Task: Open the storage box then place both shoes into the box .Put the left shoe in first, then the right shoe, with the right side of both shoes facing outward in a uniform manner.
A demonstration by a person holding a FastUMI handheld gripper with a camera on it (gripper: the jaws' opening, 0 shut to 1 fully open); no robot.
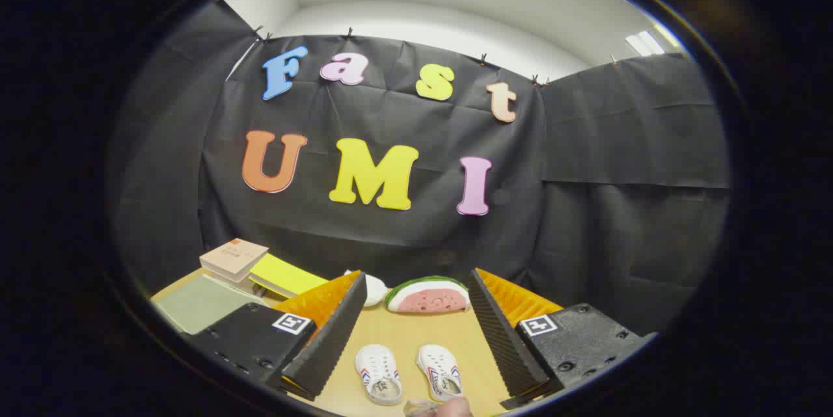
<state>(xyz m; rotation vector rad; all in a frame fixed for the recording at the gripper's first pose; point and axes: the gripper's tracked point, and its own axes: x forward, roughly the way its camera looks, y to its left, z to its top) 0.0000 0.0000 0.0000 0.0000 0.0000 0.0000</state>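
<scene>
Two small white shoes with red and blue side stripes stand side by side on the tan table between my fingers: one shoe (pixel 378 375) on the left, the other shoe (pixel 440 371) on the right, toes pointing away from me. My gripper (pixel 414 339) hangs above them, open, with nothing between its fingers. A person's fingertip (pixel 449 408) shows just behind the right shoe's heel, beside a small clear object I cannot identify.
A watermelon-slice toy (pixel 428 295) lies beyond the shoes near the wall, with a white rounded object (pixel 373 289) to its left. Farther left sit a yellow pad (pixel 284 275), a small tan box (pixel 233 258) and a grey-green flat lid or mat (pixel 198 303).
</scene>
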